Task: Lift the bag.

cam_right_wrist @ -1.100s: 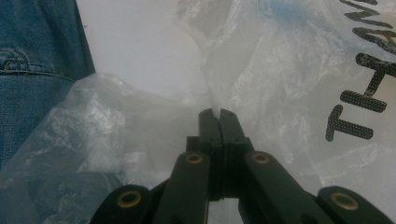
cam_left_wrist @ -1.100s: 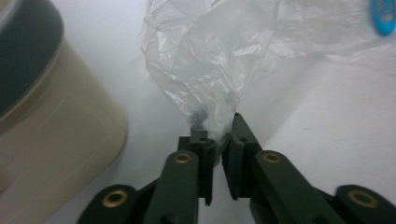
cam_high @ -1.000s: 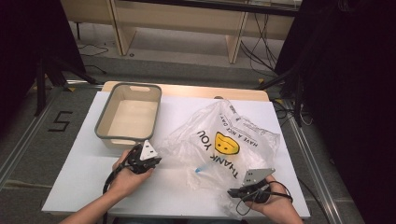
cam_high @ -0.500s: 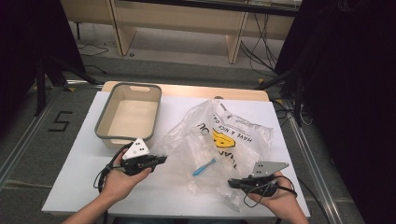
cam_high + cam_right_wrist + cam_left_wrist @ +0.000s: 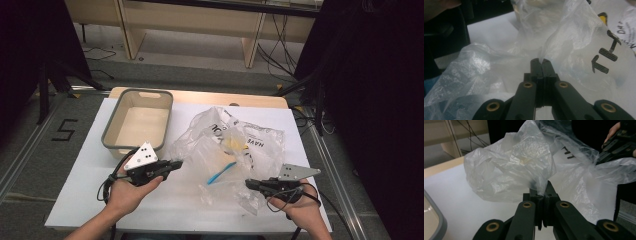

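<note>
A person at a white table (image 5: pixel 75 200) works a clear plastic bag (image 5: pixel 235 145) with two hand-held tools: the left gripper (image 5: pixel 176 163) is clamped on a fold of the film at the bag's left side, its jaws closed on the plastic in the left gripper view (image 5: pixel 541 191), while the right gripper (image 5: pixel 248 184) pinches a thin pleat of the same bag nearer the table's front edge, the jaws meeting on a twisted strand in the right gripper view (image 5: pixel 541 61). The bag lies crumpled across the middle of the table, toward its right half, printed lettering and a yellow emblem (image 5: pixel 234 143) showing through. A blue stick-like item (image 5: pixel 220 173) sits in or under the film; which cannot be told. The step in hand looks like spreading or opening the bag, and doing it well would likely mean drawing the two pinched points apart evenly and low over the table, so the thin film neither tears nor slips free. A grey-rimmed bin (image 5: pixel 112 147) stands at the table's left rear, just behind the left gripper, close enough to be knocked if that hand swings back. Trailing cables (image 5: pixel 107 187) near the front edge could snag.
</note>
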### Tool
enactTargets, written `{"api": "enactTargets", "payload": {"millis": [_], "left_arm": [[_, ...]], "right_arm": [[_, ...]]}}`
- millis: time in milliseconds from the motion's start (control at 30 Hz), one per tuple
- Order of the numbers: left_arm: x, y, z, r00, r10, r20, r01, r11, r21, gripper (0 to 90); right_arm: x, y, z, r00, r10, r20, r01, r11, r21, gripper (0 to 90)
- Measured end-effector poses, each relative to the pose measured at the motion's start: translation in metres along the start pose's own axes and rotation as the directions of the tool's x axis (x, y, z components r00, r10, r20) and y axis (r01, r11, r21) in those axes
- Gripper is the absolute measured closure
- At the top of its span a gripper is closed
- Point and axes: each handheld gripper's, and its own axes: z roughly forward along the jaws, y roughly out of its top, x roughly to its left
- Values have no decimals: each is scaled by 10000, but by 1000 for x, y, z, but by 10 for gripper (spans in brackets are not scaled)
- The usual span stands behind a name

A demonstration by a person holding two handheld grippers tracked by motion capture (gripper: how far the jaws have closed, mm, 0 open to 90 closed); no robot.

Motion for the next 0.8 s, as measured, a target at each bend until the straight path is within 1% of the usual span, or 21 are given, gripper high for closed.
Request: {"api": "enactTargets", "payload": {"millis": [100,167,267,433,533,700,800], "left_arm": [[-2,3,-1,9998,180,-55,-182,9992,-370,884],[-1,3,0,9990,386,-213,-399,9973,-620,884],[0,1,3,9972,639,-394,-670,9943,-833,883],[2,-3,9,9926,987,-703,-1056,9892,-1019,884],[2,-5,13,9892,1109,-958,-1225,9845,-1253,884],[6,-5,20,9837,1259,-1286,-1426,9812,-1304,884],[9,-5,23,9782,1392,-1541,-1605,9776,-1358,884]], "right_arm": [[-1,3,-1,9998,88,175,-84,9997,-230,900],[-2,4,-2,9996,169,247,-158,9990,-420,900],[-3,6,-1,9990,222,393,-202,9986,-498,900],[-5,6,-1,9972,350,660,-304,9971,-695,900],[-5,7,-1,9963,388,764,-323,9959,-845,900],[-6,8,-1,9946,423,943,-333,9949,-953,900],[-6,9,-1,9936,414,1048,-305,9941,-1039,900]]}}
